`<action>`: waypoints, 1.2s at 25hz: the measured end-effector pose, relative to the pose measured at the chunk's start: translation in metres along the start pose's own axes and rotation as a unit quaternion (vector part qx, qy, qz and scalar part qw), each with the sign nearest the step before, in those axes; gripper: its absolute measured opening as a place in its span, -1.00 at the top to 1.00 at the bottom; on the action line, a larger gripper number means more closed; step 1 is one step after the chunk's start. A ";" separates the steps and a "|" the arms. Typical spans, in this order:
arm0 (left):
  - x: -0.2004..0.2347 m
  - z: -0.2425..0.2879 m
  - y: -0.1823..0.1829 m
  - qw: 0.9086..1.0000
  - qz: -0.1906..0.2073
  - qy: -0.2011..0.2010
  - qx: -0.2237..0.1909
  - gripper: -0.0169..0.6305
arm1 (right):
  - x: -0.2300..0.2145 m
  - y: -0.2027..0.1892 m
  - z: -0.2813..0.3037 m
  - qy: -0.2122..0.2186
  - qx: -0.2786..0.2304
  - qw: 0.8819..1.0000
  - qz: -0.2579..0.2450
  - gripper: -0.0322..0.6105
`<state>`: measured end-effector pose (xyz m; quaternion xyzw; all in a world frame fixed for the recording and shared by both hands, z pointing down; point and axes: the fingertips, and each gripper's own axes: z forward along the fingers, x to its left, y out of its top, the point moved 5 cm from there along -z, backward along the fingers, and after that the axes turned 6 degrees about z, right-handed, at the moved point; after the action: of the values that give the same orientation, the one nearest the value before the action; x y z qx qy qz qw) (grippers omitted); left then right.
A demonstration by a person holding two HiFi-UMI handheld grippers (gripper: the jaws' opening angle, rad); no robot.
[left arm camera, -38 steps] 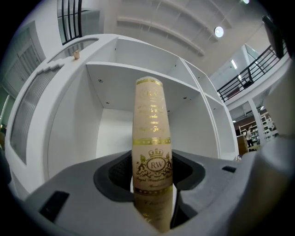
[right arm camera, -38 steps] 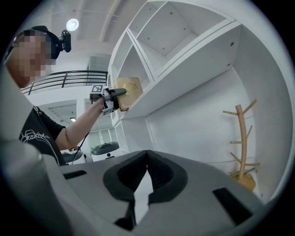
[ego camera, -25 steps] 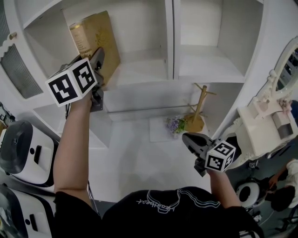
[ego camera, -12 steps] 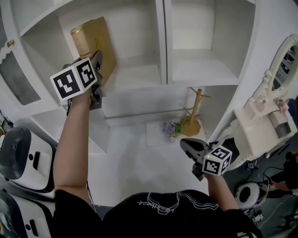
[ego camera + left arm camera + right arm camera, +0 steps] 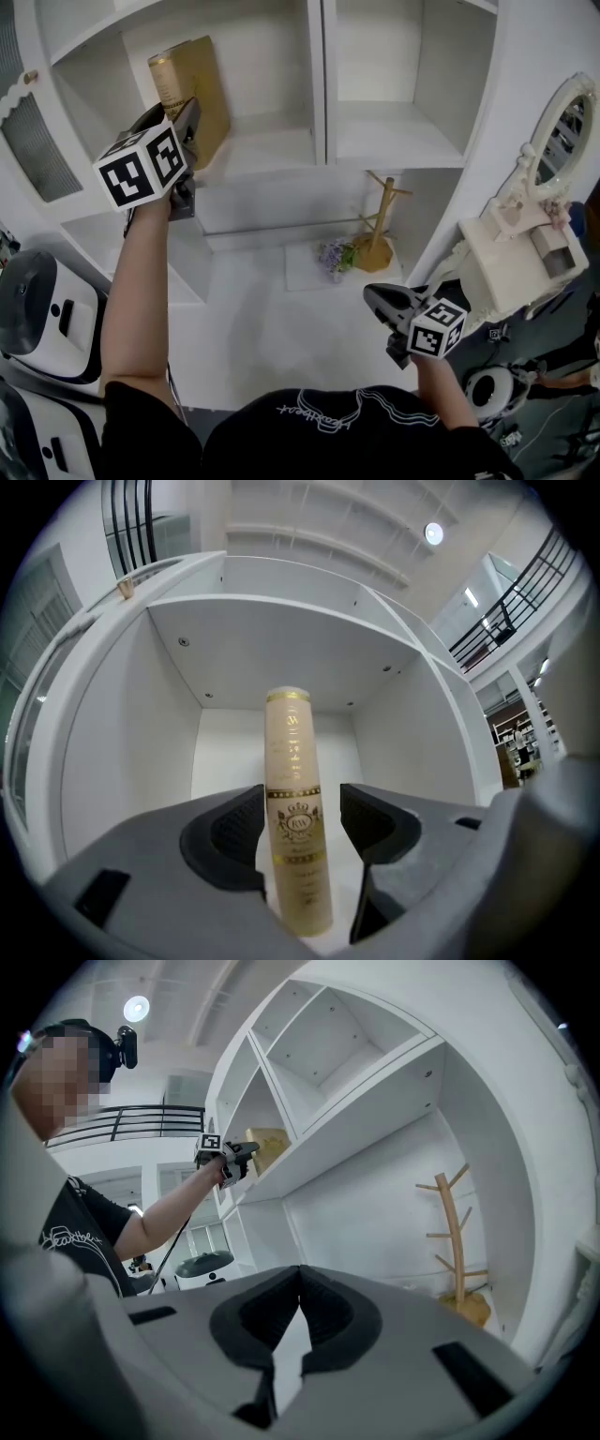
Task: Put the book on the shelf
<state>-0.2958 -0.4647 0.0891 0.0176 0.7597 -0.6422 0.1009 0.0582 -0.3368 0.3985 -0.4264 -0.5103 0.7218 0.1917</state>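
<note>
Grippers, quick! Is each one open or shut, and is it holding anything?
Left gripper: jaws opening, book between them, not gripped.
Right gripper: shut, empty.

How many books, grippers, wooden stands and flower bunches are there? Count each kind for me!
Book: 1
Grippers: 2, the left gripper, its fingers opening with the book between them, and the right gripper
Wooden stand: 1
Flower bunch: 1
Total: 5
</note>
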 end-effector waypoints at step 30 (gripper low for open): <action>-0.269 -0.317 -0.167 0.912 -0.183 -0.362 0.067 0.94 | 0.128 -0.021 -0.102 0.081 -0.042 0.994 -0.056 0.88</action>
<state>-0.0998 -0.1558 0.3480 -0.3488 0.6160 -0.6614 0.2478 0.0654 -0.1791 0.3517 -0.4622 -0.5455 0.6511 0.2546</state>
